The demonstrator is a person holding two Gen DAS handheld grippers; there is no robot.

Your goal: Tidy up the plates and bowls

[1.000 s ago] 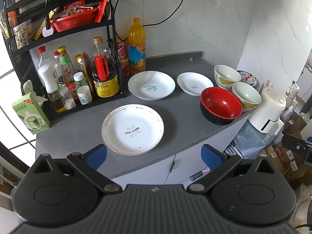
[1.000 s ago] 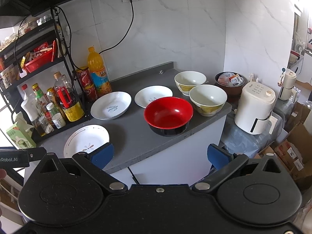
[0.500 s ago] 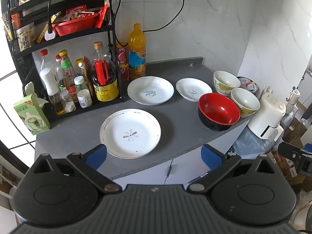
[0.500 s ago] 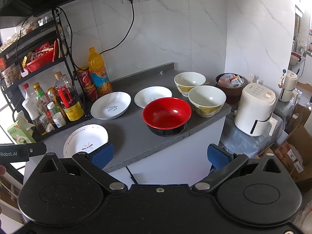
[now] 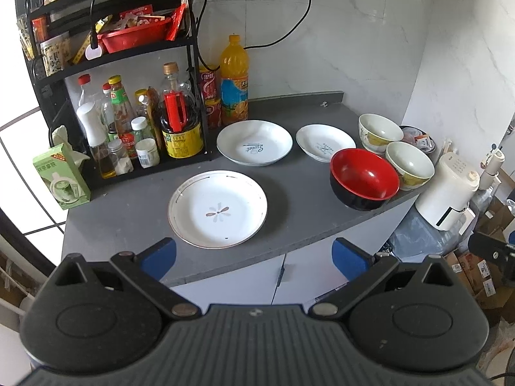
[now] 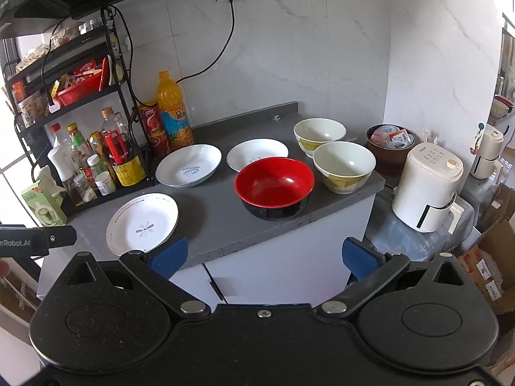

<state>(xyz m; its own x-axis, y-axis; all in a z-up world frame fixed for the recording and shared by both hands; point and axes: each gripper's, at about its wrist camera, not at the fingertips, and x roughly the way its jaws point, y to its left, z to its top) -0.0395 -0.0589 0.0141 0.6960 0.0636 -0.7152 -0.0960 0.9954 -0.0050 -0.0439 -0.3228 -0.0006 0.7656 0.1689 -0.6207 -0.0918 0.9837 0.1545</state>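
On the grey counter lie three white plates: a flower-patterned plate nearest the front, a plate with blue lettering behind it, and a smaller plate to the right. A red and black bowl stands near the right edge, with two cream bowls behind it. The same dishes show in the right wrist view: flower plate, red bowl, cream bowls. My left gripper and right gripper are open and empty, held off the counter's front edge.
A black rack with bottles and jars fills the counter's left side, with an orange juice bottle and a green tissue box beside it. A white appliance and cardboard boxes stand lower at the right.
Both grippers have drawn back slightly from the counter, so the dishes look a little smaller and higher. Nothing on the counter has moved.
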